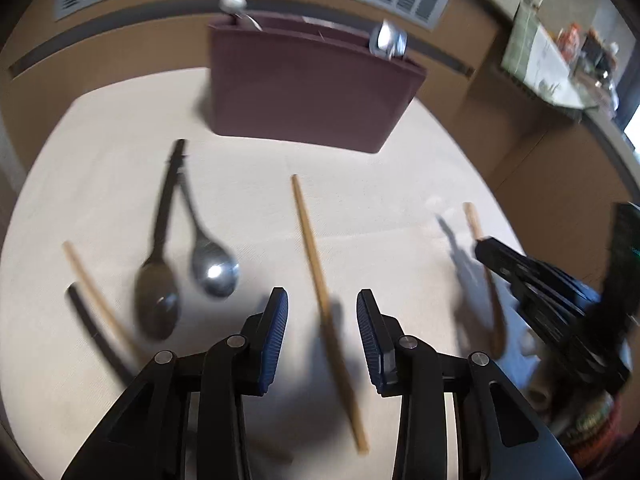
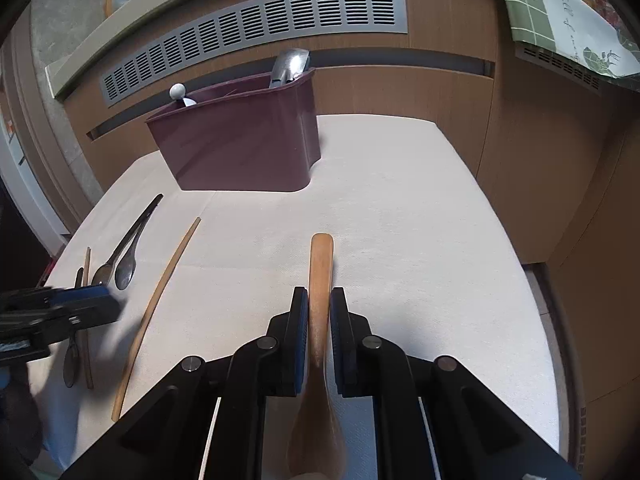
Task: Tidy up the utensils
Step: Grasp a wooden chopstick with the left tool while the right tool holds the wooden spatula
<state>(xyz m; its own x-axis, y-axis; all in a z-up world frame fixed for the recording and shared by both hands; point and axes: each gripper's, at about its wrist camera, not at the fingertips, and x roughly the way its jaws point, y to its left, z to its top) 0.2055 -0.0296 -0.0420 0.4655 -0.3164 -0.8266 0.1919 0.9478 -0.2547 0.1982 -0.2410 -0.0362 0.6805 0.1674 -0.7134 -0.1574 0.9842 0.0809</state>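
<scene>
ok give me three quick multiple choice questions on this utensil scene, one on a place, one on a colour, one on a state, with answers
1. Where does the holder stand?
A. at the far side of the cloth, near the wall
B. beside the right gripper
C. on the floor

2. What colour is the holder?
A. green
B. maroon
C. white

3. What is the right gripper doing?
A. hanging open over nothing
B. shut on a metal spoon
C. shut on the wooden spoon

Answers: 1 A, it stands below the wall vent. 2 B, its walls are dark reddish. 3 C, the jaws press the wooden handle.
</scene>
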